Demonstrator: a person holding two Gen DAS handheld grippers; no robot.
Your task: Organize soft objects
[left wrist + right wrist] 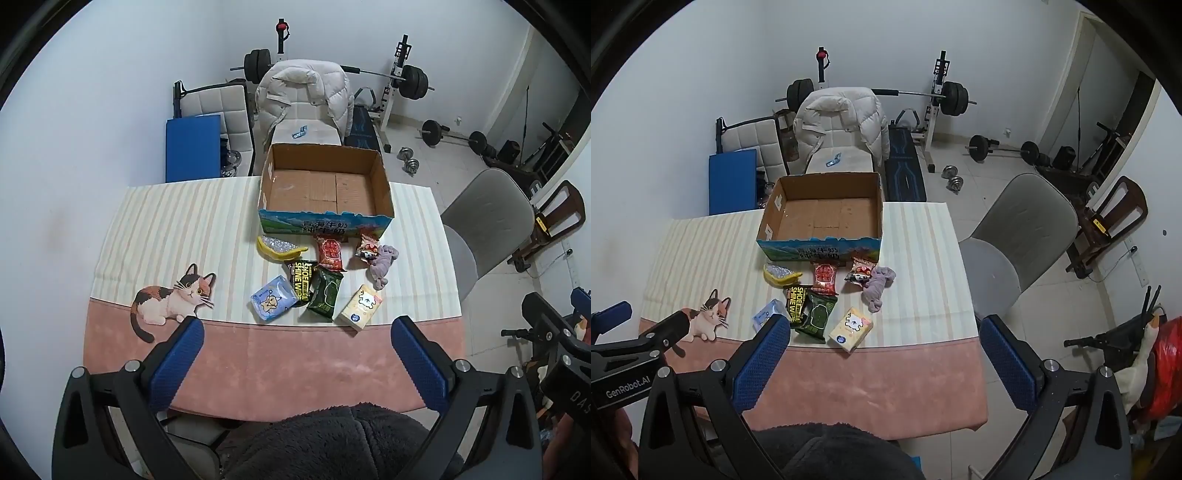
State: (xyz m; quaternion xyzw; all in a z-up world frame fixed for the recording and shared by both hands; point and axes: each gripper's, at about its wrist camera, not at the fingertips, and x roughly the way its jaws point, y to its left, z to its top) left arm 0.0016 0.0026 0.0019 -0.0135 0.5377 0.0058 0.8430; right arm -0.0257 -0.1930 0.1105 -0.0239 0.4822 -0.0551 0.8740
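An open empty cardboard box point(380, 177) point(768, 218) stands at the table's far side. In front of it lie a banana toy point(280, 248) point(781, 276), a red packet point(330, 253) point(824, 277), a snack packet point(367, 246) point(860, 273), a purple cloth point(384, 262) point(879, 286), a black wipes pack point(301, 282) point(797, 304), a green packet point(325, 293) point(818, 317), a blue tissue pack point(272, 299) point(764, 314) and a cream tissue pack point(361, 307) point(851, 328). My left gripper point(297, 328) and right gripper point(882, 328) are open, empty, above the near edge.
The table has a striped and pink cloth point(280, 369) with a cat picture point(173, 301). A grey chair point(1015, 236) stands to the right. A chair with a white jacket point(303, 96) is behind the box. Weights and a bench fill the back.
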